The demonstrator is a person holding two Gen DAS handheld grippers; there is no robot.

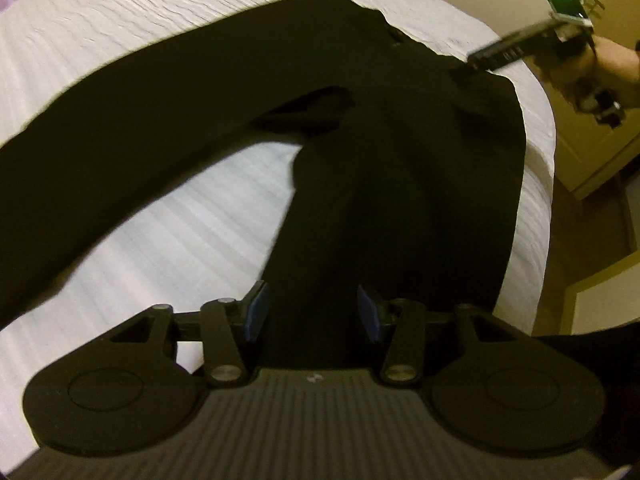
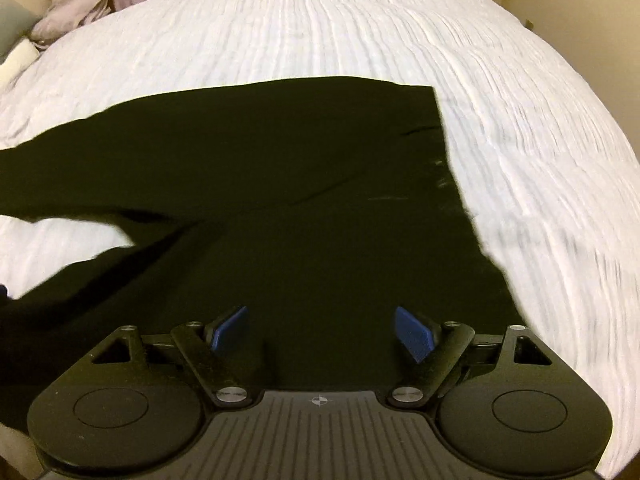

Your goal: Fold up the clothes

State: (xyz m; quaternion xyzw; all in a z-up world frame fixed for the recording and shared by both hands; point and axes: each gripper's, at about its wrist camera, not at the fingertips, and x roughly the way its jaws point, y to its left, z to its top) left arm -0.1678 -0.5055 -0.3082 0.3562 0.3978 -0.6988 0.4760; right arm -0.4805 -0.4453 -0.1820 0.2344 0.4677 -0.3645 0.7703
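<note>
While the black trousers point(image 1: 400, 152) lie spread on the white bed point(image 1: 160, 32), one leg runs straight between the left gripper's point(image 1: 312, 312) blue pads point(image 1: 256, 312), which stand parted on either side of the cloth without pinching it. The other leg curves away to the left. Over the waist end, the right gripper point(image 2: 326, 330) gapes wide, fabric lying under and between its pads point(image 2: 414, 334), nothing held.

I'm working in a home bedroom: a bed point(image 2: 360, 20) under a ribbed white bedspread point(image 2: 520, 140), rumpled pillows point(image 2: 72, 4) at its head, and a wooden cabinet point(image 1: 592, 148) beside it.
</note>
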